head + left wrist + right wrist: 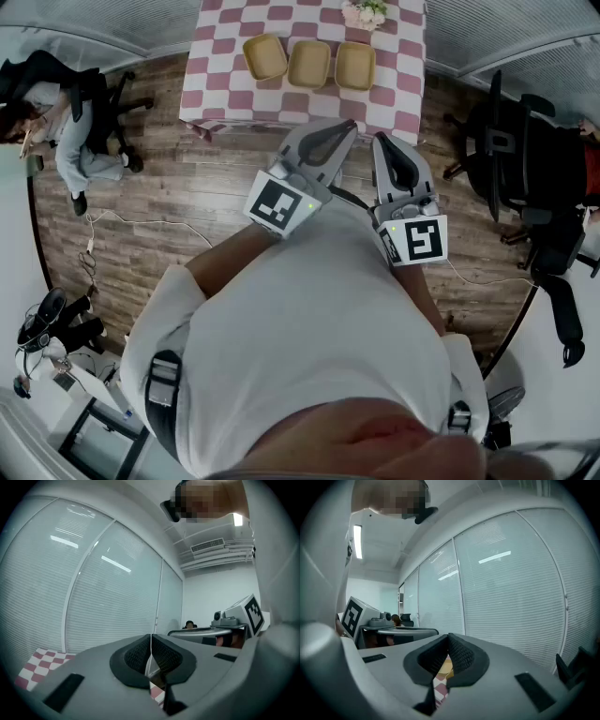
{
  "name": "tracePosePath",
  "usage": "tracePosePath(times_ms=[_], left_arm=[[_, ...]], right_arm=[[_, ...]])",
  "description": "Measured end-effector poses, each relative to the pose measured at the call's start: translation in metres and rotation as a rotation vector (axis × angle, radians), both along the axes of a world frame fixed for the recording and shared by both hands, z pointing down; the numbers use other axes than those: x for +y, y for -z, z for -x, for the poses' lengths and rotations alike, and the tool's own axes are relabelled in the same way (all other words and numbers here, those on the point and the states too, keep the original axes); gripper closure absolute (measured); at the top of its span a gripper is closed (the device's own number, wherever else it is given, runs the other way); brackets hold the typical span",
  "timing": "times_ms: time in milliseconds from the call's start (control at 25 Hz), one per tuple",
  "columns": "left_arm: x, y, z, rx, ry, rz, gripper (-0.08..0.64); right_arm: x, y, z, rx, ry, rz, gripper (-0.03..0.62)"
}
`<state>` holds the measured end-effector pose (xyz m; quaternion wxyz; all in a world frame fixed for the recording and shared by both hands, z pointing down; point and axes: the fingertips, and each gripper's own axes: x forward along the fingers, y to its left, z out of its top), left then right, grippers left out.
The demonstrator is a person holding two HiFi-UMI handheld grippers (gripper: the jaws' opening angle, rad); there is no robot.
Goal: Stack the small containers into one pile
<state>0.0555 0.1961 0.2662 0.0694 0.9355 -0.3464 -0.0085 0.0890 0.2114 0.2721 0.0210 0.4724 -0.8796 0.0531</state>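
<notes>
Three small yellow containers sit in a row on the pink-and-white checked table (220,84): the left container (264,56), the middle container (309,64) and the right container (355,66). Both grippers are held level in front of the person's chest, short of the table. My left gripper (349,126) is shut with nothing in it; its pads (151,653) meet. My right gripper (380,139) is shut too and empty. Through the gap under its pads (449,653) a bit of a yellow container (446,668) and checked cloth shows.
A small bunch of flowers (366,11) stands at the table's back edge. A seated person (66,122) is at the left, a black office chair (520,155) at the right. Cables (122,220) trail over the wooden floor. Blinds cover the windows behind the table.
</notes>
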Motion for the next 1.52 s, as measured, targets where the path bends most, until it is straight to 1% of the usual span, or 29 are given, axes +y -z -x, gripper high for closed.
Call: tracePosePath(times_ms=[240,480,800,1120,1320,1520], left_arm=[[-0.001,-0.001,-0.012,-0.002,0.005,0.008,0.522],[-0.002,-0.008,-0.021,-0.001,0.030,0.030,0.522],[-0.020,-0.017,-0.022,-0.037,0.040,0.042,0.522],[-0.067,-0.027,-0.006,-0.041,0.049,0.049,0.522],[-0.115,-0.026,0.013,-0.038,0.048,0.038,0.522],[-0.155,-0.029,0.022,-0.030,0.029,0.054,0.522]], right_arm=[[-0.001,-0.003,-0.011,-0.004,0.004,0.008,0.561],[-0.006,-0.006,-0.024,-0.037,0.012,0.003,0.558],[-0.025,-0.011,-0.025,-0.031,0.023,0.034,0.558],[-0.072,-0.020,-0.014,-0.002,0.008,0.052,0.558],[-0.117,-0.020,0.004,0.026,0.014,0.052,0.558],[-0.162,-0.021,0.018,0.034,0.004,0.051,0.558]])
